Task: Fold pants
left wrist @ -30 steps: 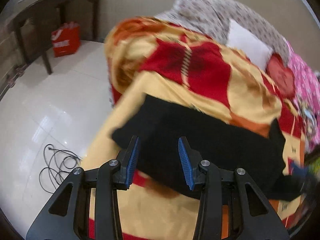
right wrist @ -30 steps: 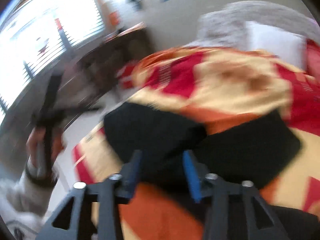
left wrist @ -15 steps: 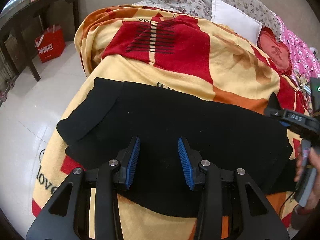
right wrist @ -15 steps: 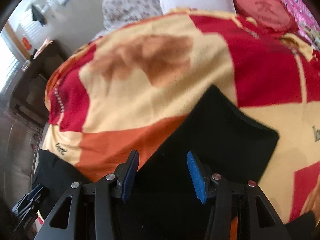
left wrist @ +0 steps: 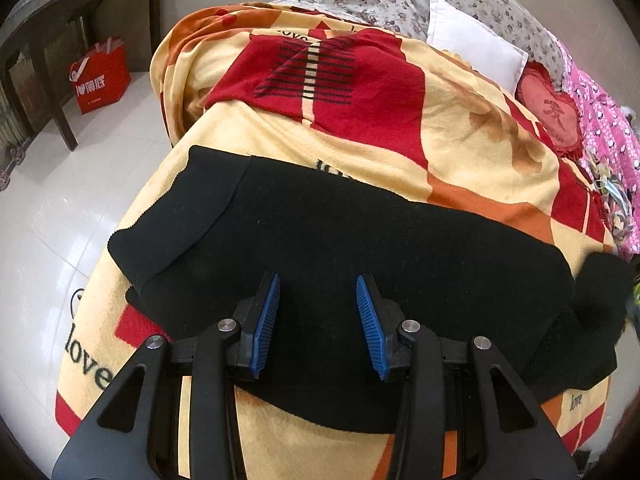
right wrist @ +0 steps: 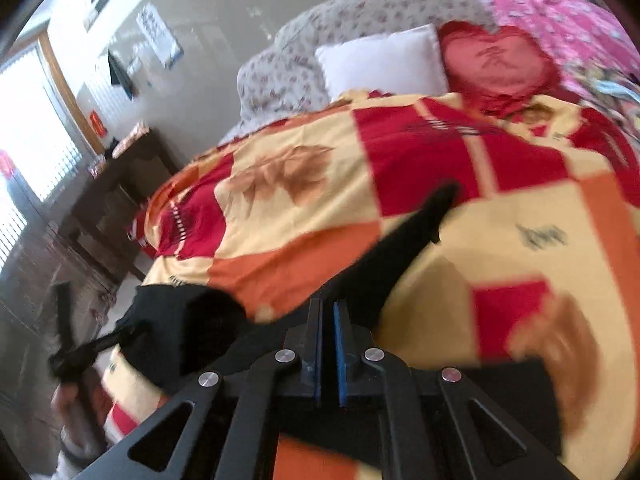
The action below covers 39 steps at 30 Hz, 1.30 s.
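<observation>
Black pants (left wrist: 360, 240) lie stretched across a yellow, red and orange blanket (left wrist: 400, 152) on the bed. My left gripper (left wrist: 318, 312) hovers open just above their near edge, with nothing pinched between its blue pads. At the right of that view one end of the pants bulges up, blurred. In the right wrist view my right gripper (right wrist: 328, 312) is shut, its pads nearly together on the pants (right wrist: 400, 248). A pointed flap of the cloth stands up ahead of it.
A white pillow (left wrist: 476, 52), a red heart cushion (left wrist: 552, 116) and pink bedding (left wrist: 608, 132) lie at the bed's head. A red bag (left wrist: 100, 76) stands on the white floor (left wrist: 60, 200) beside a dark table (left wrist: 60, 12).
My right gripper's jaws went from open to shut, and its view swung across the bed. The pants' right end has risen. My left gripper came closer over the pants, then held still.
</observation>
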Tool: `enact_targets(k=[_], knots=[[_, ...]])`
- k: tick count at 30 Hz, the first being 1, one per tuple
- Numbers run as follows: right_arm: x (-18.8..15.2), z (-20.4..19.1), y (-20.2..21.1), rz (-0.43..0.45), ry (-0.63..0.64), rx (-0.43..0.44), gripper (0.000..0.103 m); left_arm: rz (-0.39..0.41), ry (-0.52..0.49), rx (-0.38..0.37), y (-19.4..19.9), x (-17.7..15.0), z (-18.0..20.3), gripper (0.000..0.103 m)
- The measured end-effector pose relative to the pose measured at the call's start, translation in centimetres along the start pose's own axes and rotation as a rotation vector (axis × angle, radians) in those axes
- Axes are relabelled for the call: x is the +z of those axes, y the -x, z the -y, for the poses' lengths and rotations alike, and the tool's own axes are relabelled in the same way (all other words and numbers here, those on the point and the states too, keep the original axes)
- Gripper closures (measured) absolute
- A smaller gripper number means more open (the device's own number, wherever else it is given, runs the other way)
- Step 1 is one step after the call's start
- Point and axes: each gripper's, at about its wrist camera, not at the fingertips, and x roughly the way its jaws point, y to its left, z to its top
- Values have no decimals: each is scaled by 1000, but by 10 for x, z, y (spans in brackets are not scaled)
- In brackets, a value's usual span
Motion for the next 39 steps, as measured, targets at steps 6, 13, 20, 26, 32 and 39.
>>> enact_targets(k=[6, 13, 20, 26, 32, 39], knots=[[-70, 66, 21, -120, -162, -69, 99, 5, -9, 33, -1, -2, 7, 64], [-47, 100, 46, 54, -237, -138, 50, -3, -36, 62, -1, -4, 17, 64], [-20, 103, -9, -38, -135, -115, 50, -11, -36, 69, -2, -3, 19, 64], [-17, 93, -10, -29, -49, -108, 96, -13, -40, 69, -3, -3, 20, 64], [-35, 93, 27, -33, -80, -126, 97, -19, -31, 57, -4, 0, 19, 64], [-43, 107, 18, -31, -106, -172, 62, -20, -32, 56, -4, -1, 20, 64]])
